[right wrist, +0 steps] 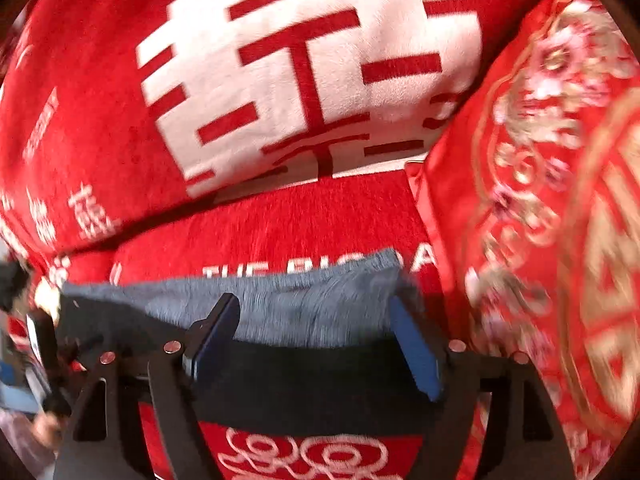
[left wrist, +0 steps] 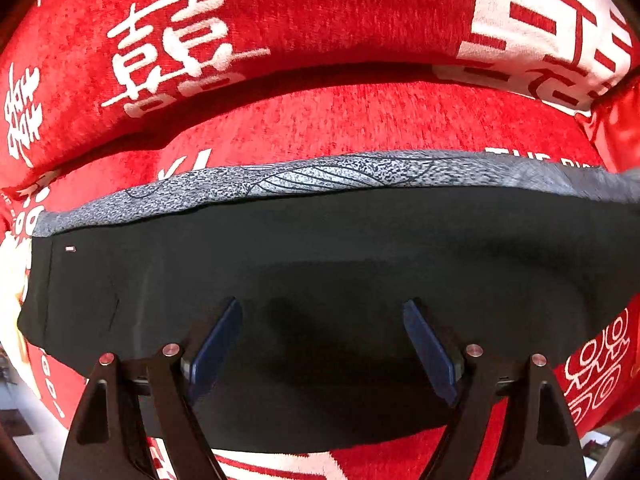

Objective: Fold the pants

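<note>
The black pants (left wrist: 328,280) lie folded into a broad band on a red sofa cover (left wrist: 360,120) printed with white characters, and they sit directly below and ahead of the left gripper (left wrist: 322,320). Its blue-padded fingers (left wrist: 218,340) stand wide apart with nothing between them; both pads hover over the dark cloth, and whether they touch it cannot be told. Just beyond the fingertips, along the far edge of the pants, a strip of grey patterned fabric (left wrist: 320,180) shows, lying flat under or beside the black layer. Farther out rises the red backrest cushion (left wrist: 280,20).

In the right wrist view the right gripper (right wrist: 316,316) also points steeply down, its jaws spread, no cloth caught between them. No earlier view is given, so only the open stance can be stated. Between its fingers the grey fabric (right wrist: 312,308) fills the upper gap and the black pants (right wrist: 312,384) the lower, with red cover printed in white loops below that. To the right of this gripper stands a red pillow (right wrist: 560,200) with gold and pink embroidery, blurred. To its left, dark blurred clutter sits at the frame's edge. No box, basket or other container appears in either view.
</note>
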The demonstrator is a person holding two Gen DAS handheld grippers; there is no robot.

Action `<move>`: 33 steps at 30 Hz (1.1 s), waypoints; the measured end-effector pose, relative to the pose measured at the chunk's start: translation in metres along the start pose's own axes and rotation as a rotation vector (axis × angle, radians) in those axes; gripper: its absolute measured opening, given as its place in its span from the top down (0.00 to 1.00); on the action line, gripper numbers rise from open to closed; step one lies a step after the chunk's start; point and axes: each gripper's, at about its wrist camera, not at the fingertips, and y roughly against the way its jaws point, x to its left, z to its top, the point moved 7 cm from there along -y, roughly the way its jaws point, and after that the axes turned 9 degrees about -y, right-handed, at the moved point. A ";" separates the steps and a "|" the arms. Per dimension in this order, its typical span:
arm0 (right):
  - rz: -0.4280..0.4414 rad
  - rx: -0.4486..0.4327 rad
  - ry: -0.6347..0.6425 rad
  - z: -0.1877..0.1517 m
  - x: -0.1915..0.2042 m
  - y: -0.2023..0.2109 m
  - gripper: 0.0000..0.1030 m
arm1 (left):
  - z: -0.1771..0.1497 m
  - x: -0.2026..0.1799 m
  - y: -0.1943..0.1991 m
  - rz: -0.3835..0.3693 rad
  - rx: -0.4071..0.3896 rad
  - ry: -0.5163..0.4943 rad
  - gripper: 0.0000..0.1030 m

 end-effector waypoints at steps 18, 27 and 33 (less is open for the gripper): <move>0.014 0.084 -0.304 -0.061 -0.063 -0.029 0.95 | 0.004 -0.001 -0.004 0.039 0.000 0.034 0.18; -0.058 0.196 -0.342 -0.096 -0.081 -0.010 0.54 | -0.024 0.031 0.023 0.050 0.023 0.067 0.18; 0.073 0.221 -0.076 -0.094 0.007 0.002 0.50 | -0.056 0.093 0.036 0.060 0.016 0.124 0.18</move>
